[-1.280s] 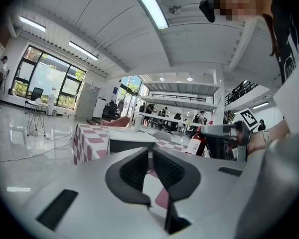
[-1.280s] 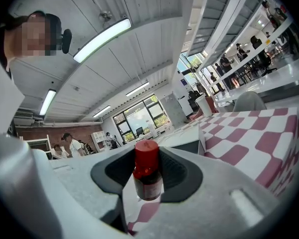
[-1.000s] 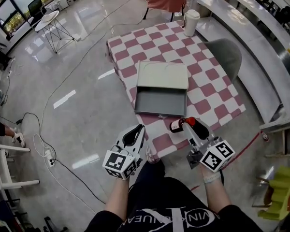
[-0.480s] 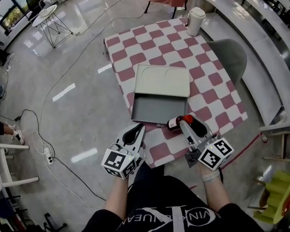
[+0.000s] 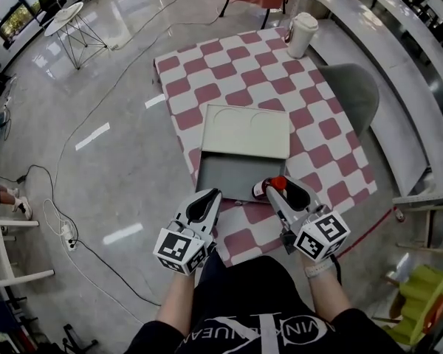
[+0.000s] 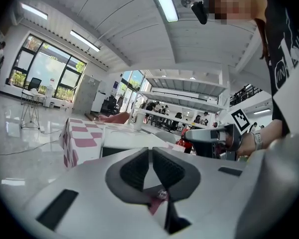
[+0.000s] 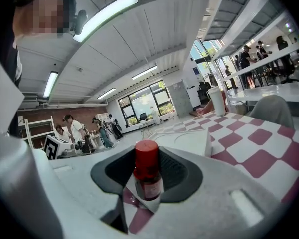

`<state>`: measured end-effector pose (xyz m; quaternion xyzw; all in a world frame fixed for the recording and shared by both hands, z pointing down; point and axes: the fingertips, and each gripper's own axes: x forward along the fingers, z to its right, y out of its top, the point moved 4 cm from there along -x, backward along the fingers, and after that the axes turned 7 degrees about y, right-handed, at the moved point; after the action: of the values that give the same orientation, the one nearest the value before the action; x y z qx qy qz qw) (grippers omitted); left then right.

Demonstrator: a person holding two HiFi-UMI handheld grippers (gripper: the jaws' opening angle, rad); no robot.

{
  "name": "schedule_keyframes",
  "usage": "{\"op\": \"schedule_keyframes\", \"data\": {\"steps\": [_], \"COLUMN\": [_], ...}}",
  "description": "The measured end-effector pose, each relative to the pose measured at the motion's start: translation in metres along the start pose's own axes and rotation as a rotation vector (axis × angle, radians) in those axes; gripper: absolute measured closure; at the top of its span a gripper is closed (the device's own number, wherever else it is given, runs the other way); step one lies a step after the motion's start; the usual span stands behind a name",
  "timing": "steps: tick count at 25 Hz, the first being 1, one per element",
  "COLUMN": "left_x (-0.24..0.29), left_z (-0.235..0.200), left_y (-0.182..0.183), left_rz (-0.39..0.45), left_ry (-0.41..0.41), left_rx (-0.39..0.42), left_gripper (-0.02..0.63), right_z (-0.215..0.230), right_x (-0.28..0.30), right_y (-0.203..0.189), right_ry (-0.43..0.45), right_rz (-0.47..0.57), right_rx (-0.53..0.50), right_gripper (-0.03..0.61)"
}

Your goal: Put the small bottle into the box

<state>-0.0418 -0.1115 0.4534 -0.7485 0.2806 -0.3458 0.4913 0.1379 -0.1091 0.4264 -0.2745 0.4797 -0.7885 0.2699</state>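
A small dark bottle (image 5: 268, 188) with a red cap is held in my right gripper (image 5: 279, 189), which is shut on it. It hangs over the near right corner of the open grey box (image 5: 223, 176), whose pale lid (image 5: 246, 131) lies flat behind it. In the right gripper view the bottle (image 7: 147, 177) stands upright between the jaws. My left gripper (image 5: 204, 207) hovers off the table's near edge, left of the right one, shut with nothing in it. In the left gripper view its pads (image 6: 135, 169) meet, and the right gripper (image 6: 212, 137) shows beyond them.
The table (image 5: 232, 81) wears a red-and-white checked cloth. A white lidded cup (image 5: 300, 35) stands at its far right corner. A grey chair (image 5: 352, 88) is at the table's right side. Cables (image 5: 55, 216) run over the glossy floor at the left.
My right gripper has carried the bottle left and forward, from beside the box's near right side to over its near right corner. The left gripper has hardly moved.
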Motion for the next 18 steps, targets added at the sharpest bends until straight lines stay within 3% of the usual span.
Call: {"op": "schedule_keyframes", "data": {"steps": [18], "left_x": [-0.016], "left_z": [-0.009], "left_y": [-0.012], "left_rz": [-0.002], "left_ry": [0.120], "left_rx": [-0.065], "left_gripper": [0.584], "right_z": [0.006], "right_x": [0.025], "right_y": [-0.016], "right_ry": [0.053], "right_rz": [-0.151], "right_rx": [-0.047], "right_gripper": [0.434]}}
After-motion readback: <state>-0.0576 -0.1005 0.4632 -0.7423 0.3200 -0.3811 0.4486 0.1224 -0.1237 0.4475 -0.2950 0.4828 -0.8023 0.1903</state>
